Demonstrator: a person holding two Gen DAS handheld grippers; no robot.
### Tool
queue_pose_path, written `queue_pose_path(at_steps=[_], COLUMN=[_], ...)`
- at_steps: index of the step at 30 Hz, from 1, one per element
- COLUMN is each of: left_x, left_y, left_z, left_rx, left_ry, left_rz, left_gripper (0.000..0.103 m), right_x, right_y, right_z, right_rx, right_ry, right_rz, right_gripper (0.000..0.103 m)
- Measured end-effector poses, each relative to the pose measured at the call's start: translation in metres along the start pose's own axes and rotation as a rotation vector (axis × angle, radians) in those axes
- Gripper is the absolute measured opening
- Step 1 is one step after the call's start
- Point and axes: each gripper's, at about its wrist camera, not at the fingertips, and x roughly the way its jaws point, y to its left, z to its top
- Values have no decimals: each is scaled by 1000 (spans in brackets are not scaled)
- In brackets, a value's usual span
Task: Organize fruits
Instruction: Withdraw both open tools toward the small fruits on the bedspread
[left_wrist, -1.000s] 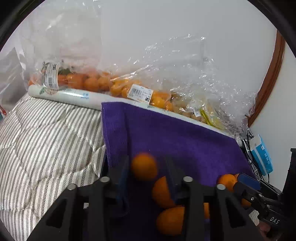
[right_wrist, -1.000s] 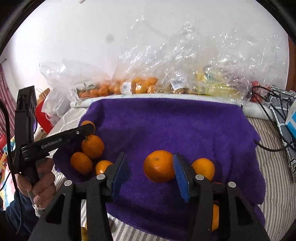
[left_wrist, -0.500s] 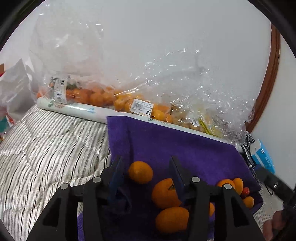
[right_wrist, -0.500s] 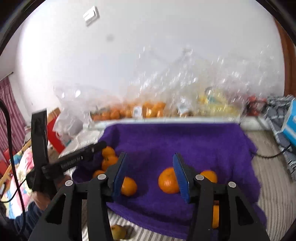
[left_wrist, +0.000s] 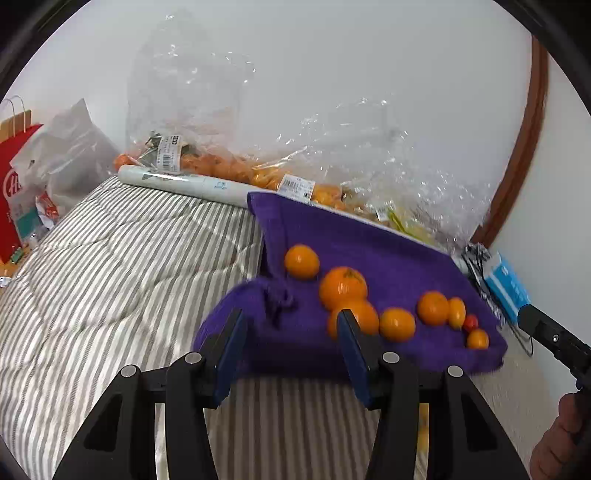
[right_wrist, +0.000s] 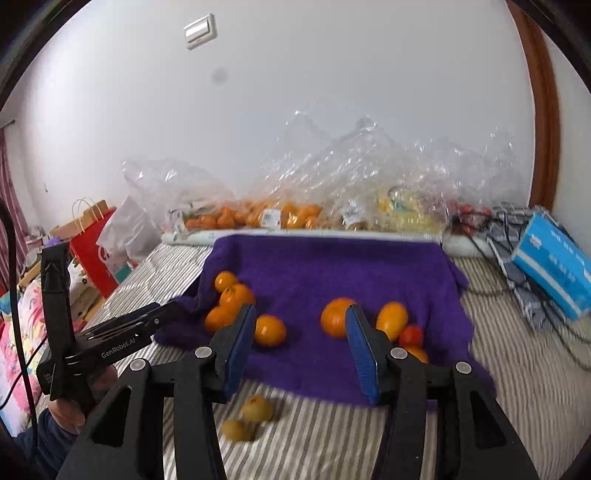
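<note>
over the purple towel (right_wrist: 332, 266) strewn with oranges (right_wrist: 336, 317), both the left hand-held gripper (left_wrist: 291, 339) and right hand-held gripper (right_wrist: 301, 336) hang released, grasping nothing.

From my remote seat I saw a plain white wall (right_wrist: 332, 92) with a light switch plate (right_wrist: 200, 31) high up and a small dark mark (right_wrist: 218, 76) below it. A curved brown wooden door frame (right_wrist: 542, 110) edged the right side. A grey-and-white striped quilted bed (left_wrist: 92, 280) filled the foreground under soft, even light.
</note>
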Motion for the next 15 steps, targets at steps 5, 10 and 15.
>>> queue_pose_path(at_steps=[5, 10, 15], left_x=[-25, -37, -40], left_y=[-3, 4, 18], left_z=[-18, -26, -29], left_rx=[56, 45, -5], left_ry=[-14, 0, 27], left_rz=[20, 27, 44], left_gripper=[48, 50, 50], right_x=[-7, -7, -2], right_y=[7, 16, 25], right_z=[-27, -43, -56], right_rx=[27, 16, 4], right_ry=[48, 85, 120], right_rz=[-11, -28, -40], right_gripper=[48, 45, 43])
